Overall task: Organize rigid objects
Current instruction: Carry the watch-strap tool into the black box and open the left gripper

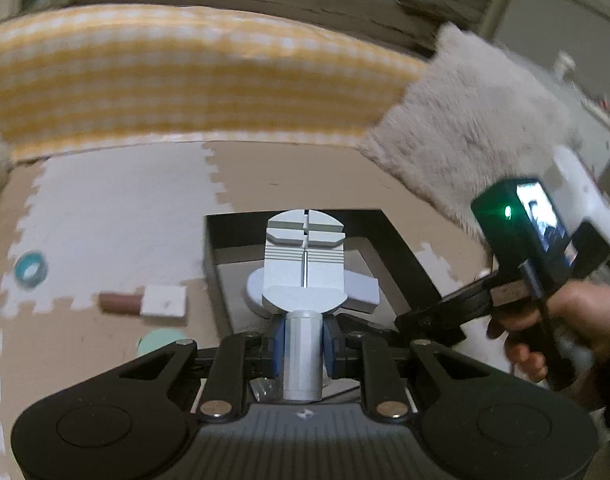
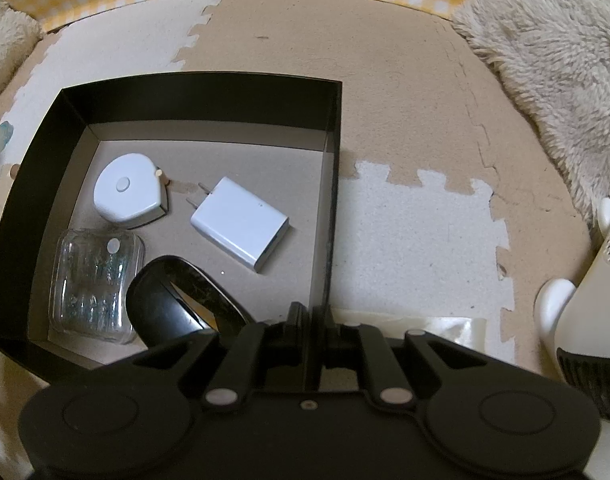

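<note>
Grey tool (image 1: 303, 276), held by its round handle in the clamped left gripper (image 1: 303, 346), hangs over the black box (image 2: 333, 128). Right gripper (image 2: 311, 320) pinches the box's right wall at 6 o'clock. Inside lie a white charger (image 2: 241, 224), round white device (image 2: 127, 196) at 9 o'clock, clear case (image 2: 91, 284) and black mouse (image 2: 177, 300).

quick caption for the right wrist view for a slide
Right claw clamped on the wall of the black box, which holds a white charger, a black mouse and a clear case.
</note>
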